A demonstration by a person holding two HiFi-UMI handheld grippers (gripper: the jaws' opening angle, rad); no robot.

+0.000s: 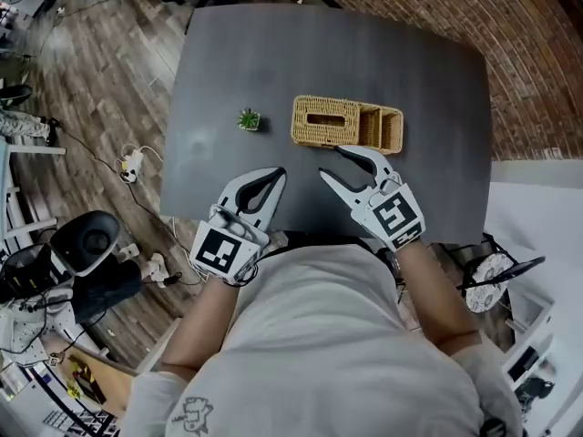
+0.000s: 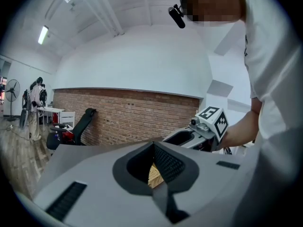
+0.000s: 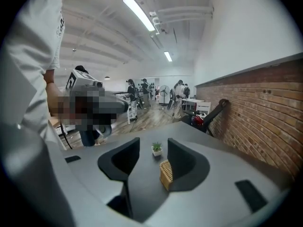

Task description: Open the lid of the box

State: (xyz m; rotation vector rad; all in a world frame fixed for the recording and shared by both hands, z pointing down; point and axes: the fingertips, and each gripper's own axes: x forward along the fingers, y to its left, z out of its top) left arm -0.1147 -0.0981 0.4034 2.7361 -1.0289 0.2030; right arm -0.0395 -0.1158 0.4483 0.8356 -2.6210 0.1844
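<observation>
We hold the left gripper (image 1: 276, 175), fingers pressed together, and the right gripper (image 1: 331, 160), fingers spread and empty, near the wicker box (image 1: 346, 124), touching neither it nor its lid (image 1: 325, 135).

No legible text anywhere

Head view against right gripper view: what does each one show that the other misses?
Only the head view: the whole wicker box from above, slotted lid on its left part, open compartments on its right; the left tool with tips together; the right tool from outside, short of the box. Only the right gripper view: ceiling lights and people standing far back. Both: the box, the small plant, the grey table, and the right tool's jaws apart with nothing between.
</observation>
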